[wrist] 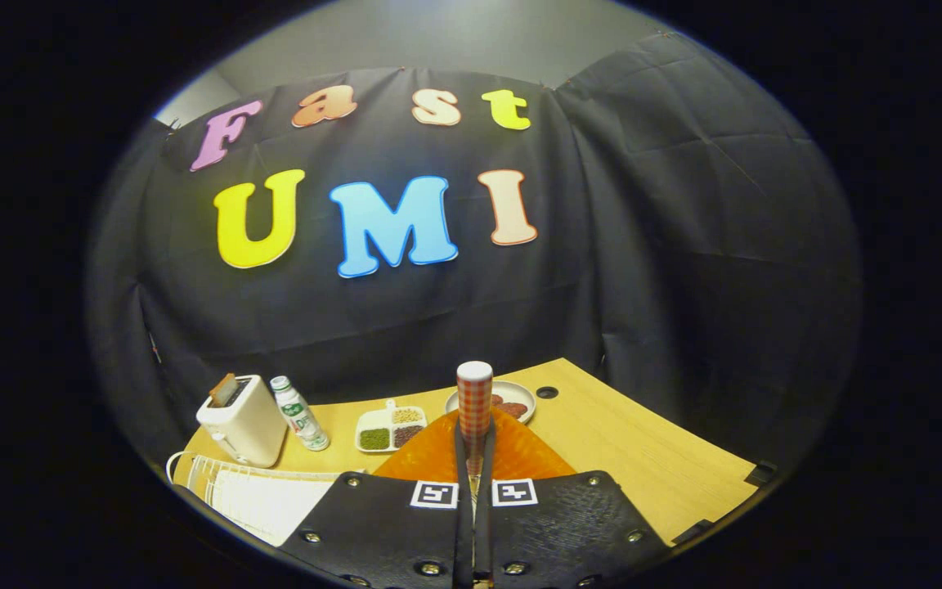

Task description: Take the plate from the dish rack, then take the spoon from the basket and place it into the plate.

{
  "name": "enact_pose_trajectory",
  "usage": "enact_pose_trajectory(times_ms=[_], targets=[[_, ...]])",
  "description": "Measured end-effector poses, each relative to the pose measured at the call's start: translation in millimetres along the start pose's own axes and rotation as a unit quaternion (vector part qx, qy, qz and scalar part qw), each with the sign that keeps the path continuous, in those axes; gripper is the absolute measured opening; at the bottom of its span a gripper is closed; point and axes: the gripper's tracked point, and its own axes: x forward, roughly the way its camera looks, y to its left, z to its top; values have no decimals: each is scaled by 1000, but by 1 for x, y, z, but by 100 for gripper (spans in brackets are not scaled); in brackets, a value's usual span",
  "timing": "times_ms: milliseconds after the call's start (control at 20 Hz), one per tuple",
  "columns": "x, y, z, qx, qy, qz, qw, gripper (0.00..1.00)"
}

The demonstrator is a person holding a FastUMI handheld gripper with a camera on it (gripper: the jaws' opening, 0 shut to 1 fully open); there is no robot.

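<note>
The spoon (475, 401) stands upright, pinched in the closed tongs (475, 446); its bowl is hidden between them. Beyond lies the orange plate (430, 454), partly covered. The dish rack (226, 483) sits near left on the worktop (643, 458).

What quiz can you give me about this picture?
1. True or false: the gripper is shut on the spoon with the checked handle.
2. What stands between the toaster and the divided dish? A) a bottle B) a mug C) a fork
3. Fill in: the plate just beyond the gripper's fingers is coloured ____.

Key: 1 true; 2 A; 3 orange.
</note>
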Motion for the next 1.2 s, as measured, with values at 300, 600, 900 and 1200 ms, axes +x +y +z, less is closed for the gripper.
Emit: enact_pose_trajectory(times_ms=[300,600,900,1200], targets=[[-73,80,-20,-13,6,61,998,1],[-133,134,-56,-41,35,120,991,1],[-167,157,-104,-78,66,133,986,1],[-184,157,-161,-84,114,123,982,1]])
